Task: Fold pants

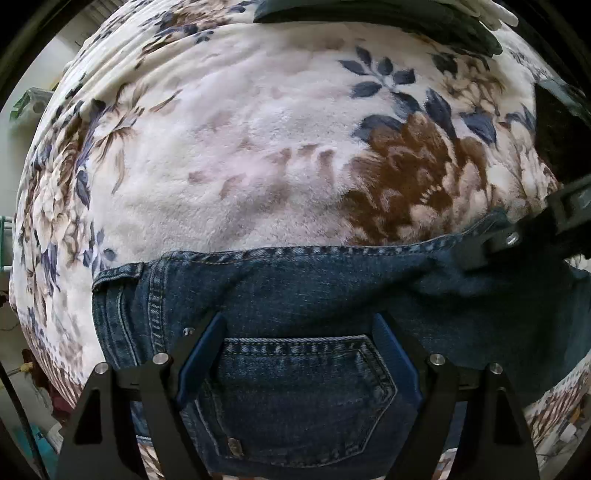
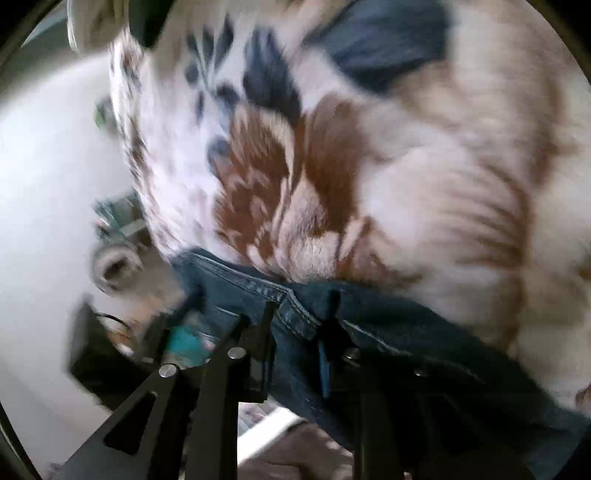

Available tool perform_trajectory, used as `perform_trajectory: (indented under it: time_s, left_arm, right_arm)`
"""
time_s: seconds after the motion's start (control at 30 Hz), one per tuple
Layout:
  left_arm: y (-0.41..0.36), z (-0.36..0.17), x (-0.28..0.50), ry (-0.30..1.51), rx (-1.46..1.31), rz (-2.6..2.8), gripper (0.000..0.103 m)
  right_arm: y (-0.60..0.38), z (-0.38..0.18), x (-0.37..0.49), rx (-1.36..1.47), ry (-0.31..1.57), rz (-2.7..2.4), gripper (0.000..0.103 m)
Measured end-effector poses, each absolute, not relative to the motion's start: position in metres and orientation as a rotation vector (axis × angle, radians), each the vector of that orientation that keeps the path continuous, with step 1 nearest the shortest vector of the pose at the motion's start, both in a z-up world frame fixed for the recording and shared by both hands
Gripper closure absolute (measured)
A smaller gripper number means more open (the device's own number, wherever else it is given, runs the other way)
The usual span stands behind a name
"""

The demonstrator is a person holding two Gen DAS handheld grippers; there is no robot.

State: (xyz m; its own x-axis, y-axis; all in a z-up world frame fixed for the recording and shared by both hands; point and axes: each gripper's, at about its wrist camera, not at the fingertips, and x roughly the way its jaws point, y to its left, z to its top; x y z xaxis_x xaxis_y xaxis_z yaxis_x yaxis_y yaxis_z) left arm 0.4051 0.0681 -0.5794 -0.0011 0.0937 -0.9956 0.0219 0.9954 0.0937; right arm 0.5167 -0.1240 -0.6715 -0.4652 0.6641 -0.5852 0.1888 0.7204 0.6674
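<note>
Dark blue jeans (image 1: pixel 295 288) lie on a floral fleece blanket (image 1: pixel 229 147), seat side up, with a back pocket (image 1: pixel 295 398) showing. My left gripper (image 1: pixel 299 332) is open just above the pocket, one blue-padded finger on each side of it. My right gripper (image 2: pixel 299 314) is shut on a seamed edge of the jeans (image 2: pixel 369 325) and lifts it off the blanket; its view is blurred. The right gripper also shows in the left wrist view (image 1: pixel 476 251), clamped on the jeans' far right edge.
The cream blanket with brown and navy flowers (image 2: pixel 369 166) covers the bed. A dark garment (image 1: pixel 369 18) lies at its far end. A white wall (image 2: pixel 48 166) and blurred clutter (image 2: pixel 114 266) are beside the bed on the left.
</note>
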Motion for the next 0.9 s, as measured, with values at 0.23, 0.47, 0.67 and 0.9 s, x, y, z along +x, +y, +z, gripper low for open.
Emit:
perform_trajectory:
  time_s: [0.23,0.47,0.67,0.9]
  left_arm:
    - [0.067,-0.578,0.404,1.564,0.111,0.022,0.022]
    - [0.078,-0.572,0.403,1.57,0.068,0.036,0.022]
    - [0.087,-0.555,0.402,1.563,-0.056,0.046,0.022]
    - [0.078,-0.572,0.401,1.592,0.013,0.079,0.022]
  right_arm:
    - [-0.158,-0.652,0.54,0.654,1.99,0.501,0.089]
    - [-0.206,-0.619,0.542,0.505,1.823,0.231,0.083]
    - [-0.181,-0.586,0.512,0.316,1.83,0.457,0.073]
    - [-0.188,-0.64,0.48,0.364,1.868,0.241,0.097]
